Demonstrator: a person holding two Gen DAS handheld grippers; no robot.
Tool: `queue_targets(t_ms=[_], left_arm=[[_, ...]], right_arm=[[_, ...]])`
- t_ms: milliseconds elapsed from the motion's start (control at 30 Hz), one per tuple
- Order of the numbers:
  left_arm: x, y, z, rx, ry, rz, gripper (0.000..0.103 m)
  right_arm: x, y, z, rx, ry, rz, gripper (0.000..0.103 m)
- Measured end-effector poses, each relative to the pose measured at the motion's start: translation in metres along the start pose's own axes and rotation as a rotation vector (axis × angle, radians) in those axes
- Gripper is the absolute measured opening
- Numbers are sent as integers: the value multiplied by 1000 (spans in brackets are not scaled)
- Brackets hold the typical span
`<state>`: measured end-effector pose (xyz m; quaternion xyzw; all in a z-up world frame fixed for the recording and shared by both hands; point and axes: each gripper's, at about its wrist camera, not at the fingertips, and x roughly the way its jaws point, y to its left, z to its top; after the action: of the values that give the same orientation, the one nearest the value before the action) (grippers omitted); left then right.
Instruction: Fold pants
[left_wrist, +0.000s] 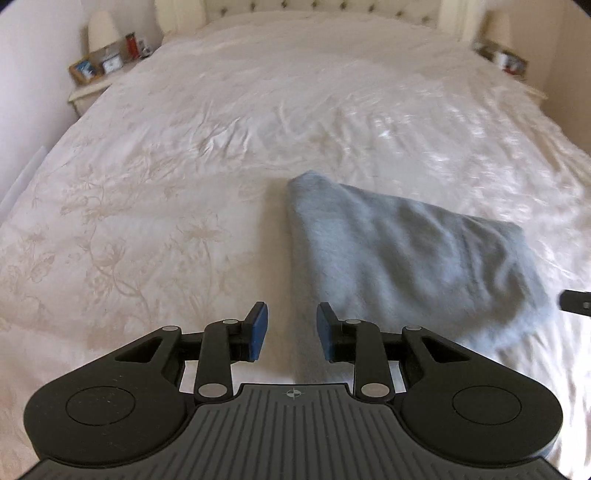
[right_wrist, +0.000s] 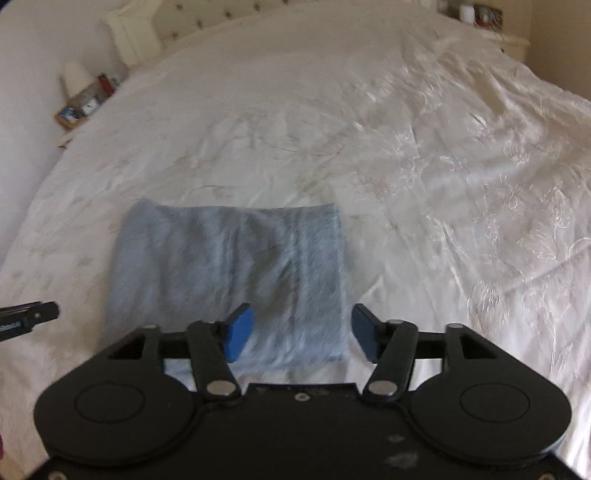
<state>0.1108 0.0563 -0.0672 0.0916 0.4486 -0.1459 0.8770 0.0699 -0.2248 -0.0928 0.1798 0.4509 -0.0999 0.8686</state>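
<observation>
Both tools hang empty over the bed: the right tool (right_wrist: 301, 332), jaws wide, sits directly above the folded pants (right_wrist: 229, 273) (near the foot edge); the left tool (left_wrist: 291, 330), narrowly parted, hovers just leftward.

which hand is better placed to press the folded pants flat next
Right, probably. The right gripper hangs open directly over the near edge of the folded pants. The left gripper is also open, but sits over bare bedspread beside the pants.
</observation>
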Motion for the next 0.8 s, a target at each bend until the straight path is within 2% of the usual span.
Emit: queue_targets(t_ms=[67,100,167,233,300,400,533,633,800], left_arm=[[-15,-8,-9,11,-11,-25,30],[-22,-13,-14,18,-19,-38,31],[-36,-18,-20,21,-36,-51,38],[-53,-23,-28,7,-64,-53,48],[-69,-24,-33,-16,-86,-68,51],[-85,-24,-35,-43,-102,-84,66],[-98,-21,-27,-71,-135,-74,67],[-104,-22,-17,-73,-147,-27,68],[-111,-23,-12,-71,-160,5,68]], right_arm=[[-8,13,-7,8,-26,23,83],[-18,18,-14,8,-43,30,86],[-39,27,-30,-4,-73,15,99],[-58,44,-42,-15,-94,-33,103],[-70,56,-47,-21,-102,-85,103],[-90,71,-53,-52,-112,-105,103],[-106,82,-52,-95,-124,-96,103],[-116,87,-46,-110,-141,-94,103],[-135,85,-40,-34,-120,-49,103]])
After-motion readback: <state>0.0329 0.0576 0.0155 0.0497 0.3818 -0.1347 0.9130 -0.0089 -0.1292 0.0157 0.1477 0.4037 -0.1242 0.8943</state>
